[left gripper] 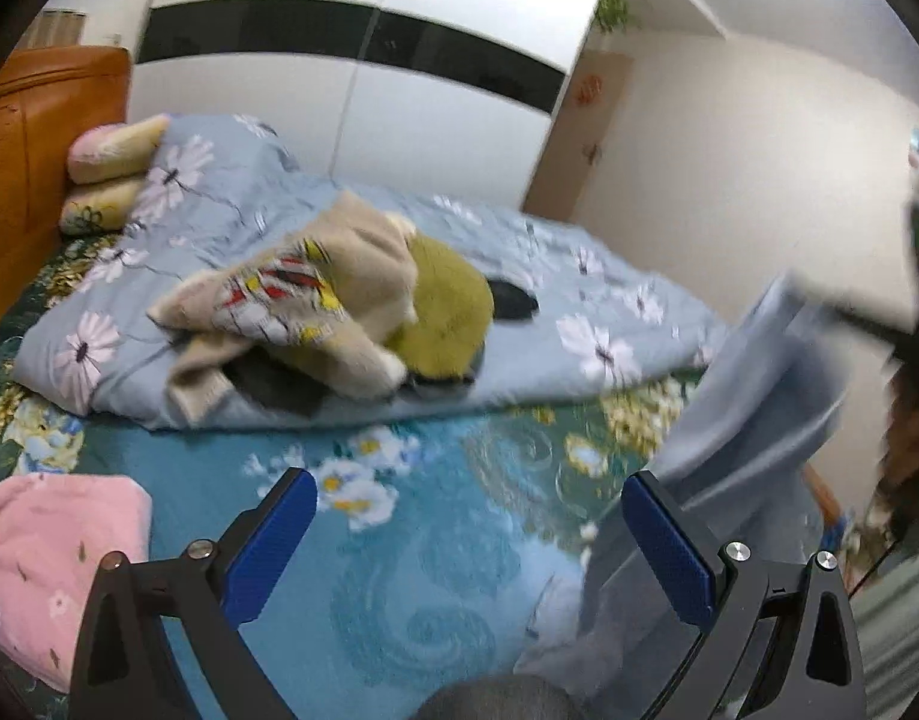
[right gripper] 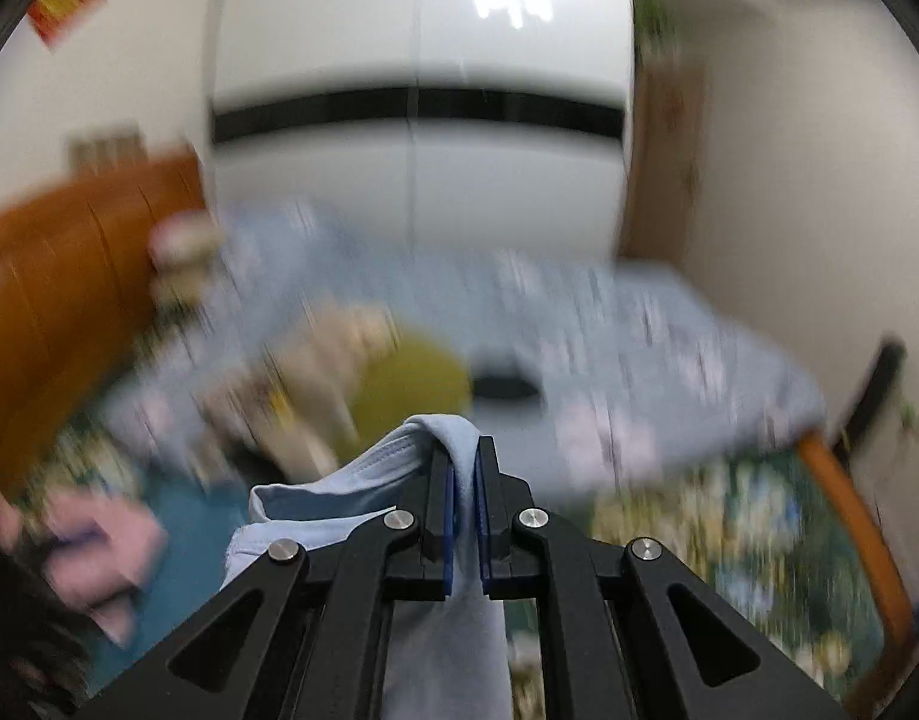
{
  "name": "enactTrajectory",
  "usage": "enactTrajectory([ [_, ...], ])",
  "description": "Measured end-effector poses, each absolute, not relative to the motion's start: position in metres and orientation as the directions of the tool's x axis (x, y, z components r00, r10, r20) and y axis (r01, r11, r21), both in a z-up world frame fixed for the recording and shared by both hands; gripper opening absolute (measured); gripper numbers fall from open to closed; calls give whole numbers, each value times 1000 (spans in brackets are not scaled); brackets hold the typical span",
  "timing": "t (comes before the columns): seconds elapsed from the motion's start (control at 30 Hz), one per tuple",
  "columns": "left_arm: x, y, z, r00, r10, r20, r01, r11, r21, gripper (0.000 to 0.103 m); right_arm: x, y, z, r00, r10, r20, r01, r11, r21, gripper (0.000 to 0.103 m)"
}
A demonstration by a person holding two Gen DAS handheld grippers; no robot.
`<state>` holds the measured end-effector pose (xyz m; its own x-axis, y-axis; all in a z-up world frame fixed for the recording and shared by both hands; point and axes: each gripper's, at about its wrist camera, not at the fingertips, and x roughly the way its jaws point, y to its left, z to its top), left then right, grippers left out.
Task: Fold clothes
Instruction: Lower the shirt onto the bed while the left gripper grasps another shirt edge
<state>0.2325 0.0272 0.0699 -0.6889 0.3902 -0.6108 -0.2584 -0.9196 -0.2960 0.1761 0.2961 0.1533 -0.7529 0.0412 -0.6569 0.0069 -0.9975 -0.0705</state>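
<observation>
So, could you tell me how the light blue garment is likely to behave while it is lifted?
Probably floppy: the light blue garment drapes limply over the shut right gripper and hangs in folds. It looks thin, likely light. It may swing; the open left gripper holds nothing.

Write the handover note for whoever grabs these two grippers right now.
Right gripper: shut on the light blue garment, which hangs lifted above the bed.
Left gripper: open, holding nothing, over the teal floral bedsheet.
The light blue garment hangs at the left gripper's right.
Unfolded pile of clothes sits on the blue floral quilt; pink garment lies at near left.
Done: nothing visibly folded.
Left: probably lay the blue garment flat, fold it, then the pile.
</observation>
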Motion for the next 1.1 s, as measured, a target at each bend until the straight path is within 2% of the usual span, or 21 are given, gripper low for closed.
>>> enactTrajectory([
  [0.1,229,44,48,-641,379,-668,-270,-925,-266,103,173,323,65,-613,81,-786,-66,-996,-51,6],
  [0.23,223,67,21,-588,361,-724,-314,-926,-207,103,189,382,7,-525,123,-842,-222,-975,-5,6],
  [0.4,200,104,3,-538,359,-763,-377,-912,-163,103,199,453,-8,-518,154,-841,-366,-929,55,6],
  [0.6,156,181,-16,-453,393,-800,-501,-854,-136,103,195,524,-43,-461,219,-860,-445,-895,11,6],
  [0.77,127,253,-54,-342,394,-853,-584,-800,-136,103,197,564,-101,-390,157,-908,-495,-867,63,7],
  [0.87,118,283,-83,-284,377,-881,-606,-783,-140,102,210,574,-110,-406,125,-905,-522,-845,117,8],
  [0.9,115,293,-92,-265,369,-891,-615,-776,-139,102,218,577,-107,-430,114,-896,-530,-835,147,10],
  [0.93,114,303,-103,-245,357,-901,-633,-763,-130,100,225,580,-104,-453,104,-885,-536,-825,178,21],
  [0.97,113,309,-111,-232,348,-908,-646,-754,-124,100,233,583,-101,-476,93,-874,-541,-815,208,38],
  [1.0,113,315,-119,-220,339,-915,-657,-745,-118,99,240,586,-97,-499,84,-862,-546,-803,238,44],
  [1.03,112,319,-125,-211,330,-920,-664,-739,-113,99,251,589,-91,-524,89,-847,-550,-794,257,48],
  [1.1,110,328,-137,-194,313,-930,-676,-729,-104,99,272,592,-79,-553,133,-822,-575,-775,262,48],
])
